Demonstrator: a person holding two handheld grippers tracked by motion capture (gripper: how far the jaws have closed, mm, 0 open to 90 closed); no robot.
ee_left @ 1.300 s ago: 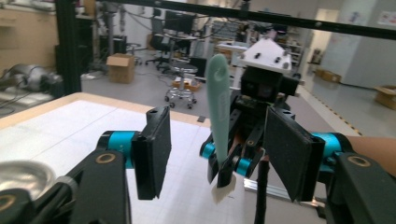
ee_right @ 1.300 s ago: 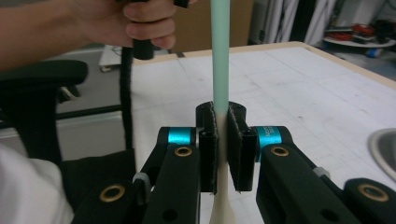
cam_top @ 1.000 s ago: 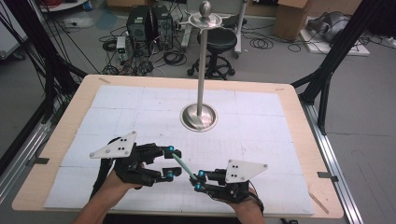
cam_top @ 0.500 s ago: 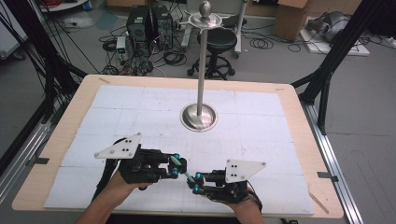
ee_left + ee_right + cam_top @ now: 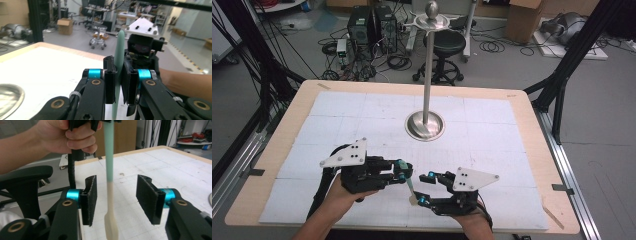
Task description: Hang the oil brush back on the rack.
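A slim stick (image 5: pixel 410 188), mint green with a cream flat end, is clamped in my left gripper (image 5: pixel 404 172), which is shut on its green part (image 5: pixel 119 50). It hangs with the cream end pointing down. My right gripper (image 5: pixel 426 189) is open, and the stick (image 5: pixel 109 157) passes between its two pads (image 5: pixel 91 195) without touching either. The cream end (image 5: pixel 110 225) is low between the right jaws, closer to the left pad. The hand holding the left gripper (image 5: pixel 82 123) is at the top of the right gripper view.
A metal stand with a round base (image 5: pixel 425 125) and a tall pole (image 5: pixel 428 65) rises at the middle of the white gridded mat (image 5: pixel 337 125). The base also shows as (image 5: pixel 8 97). The table's wooden rim (image 5: pixel 532 130) borders the mat. Office clutter lies beyond.
My left gripper has moved right toward the right gripper. The stick has swung from lying slantwise to hanging more steeply, with its cream end now between the right jaws.
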